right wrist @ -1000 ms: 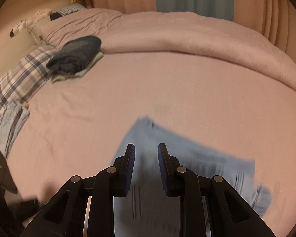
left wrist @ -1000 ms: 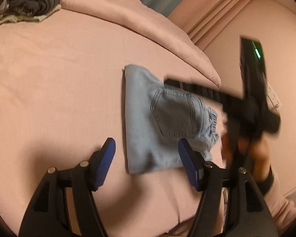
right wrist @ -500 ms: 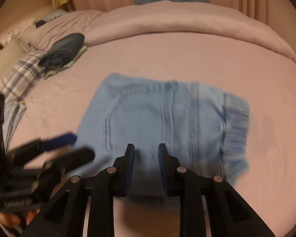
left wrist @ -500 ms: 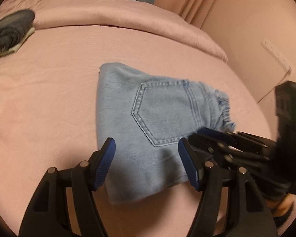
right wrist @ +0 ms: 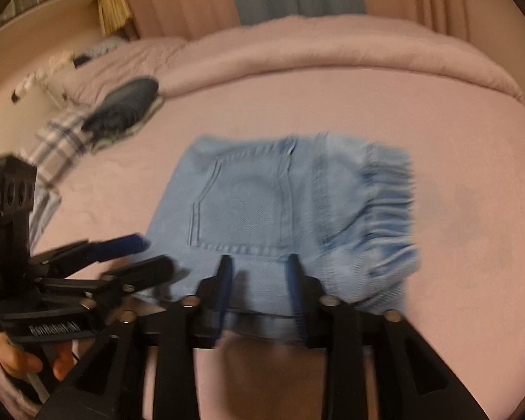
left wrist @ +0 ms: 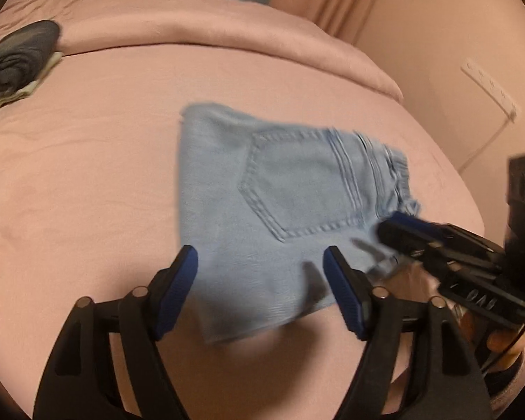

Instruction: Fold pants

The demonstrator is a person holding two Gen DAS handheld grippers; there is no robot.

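Observation:
The light blue denim pants (left wrist: 280, 210) lie folded into a compact rectangle on the pink bed, back pocket up, elastic waistband to the right. They also show in the right wrist view (right wrist: 283, 217). My left gripper (left wrist: 260, 273) is open, its blue pads spread over the near edge of the pants. My right gripper (right wrist: 260, 276) is open with its jaws over the near edge of the pants. The right gripper also shows in the left wrist view (left wrist: 395, 231), at the waistband corner. The left gripper shows in the right wrist view (right wrist: 147, 255), at the pants' left corner.
A stack of folded dark clothes (left wrist: 14, 59) lies at the far left of the bed, also in the right wrist view (right wrist: 122, 112). A rolled pink duvet (left wrist: 227, 35) runs along the far side. Plaid pillows (right wrist: 56, 143) are on the left. The wall with a power strip (left wrist: 490, 84) stands at the right.
Both grippers have come down closer to the folded pants. My right gripper's jaws have spread wider. The pants have stayed in place on the bed.

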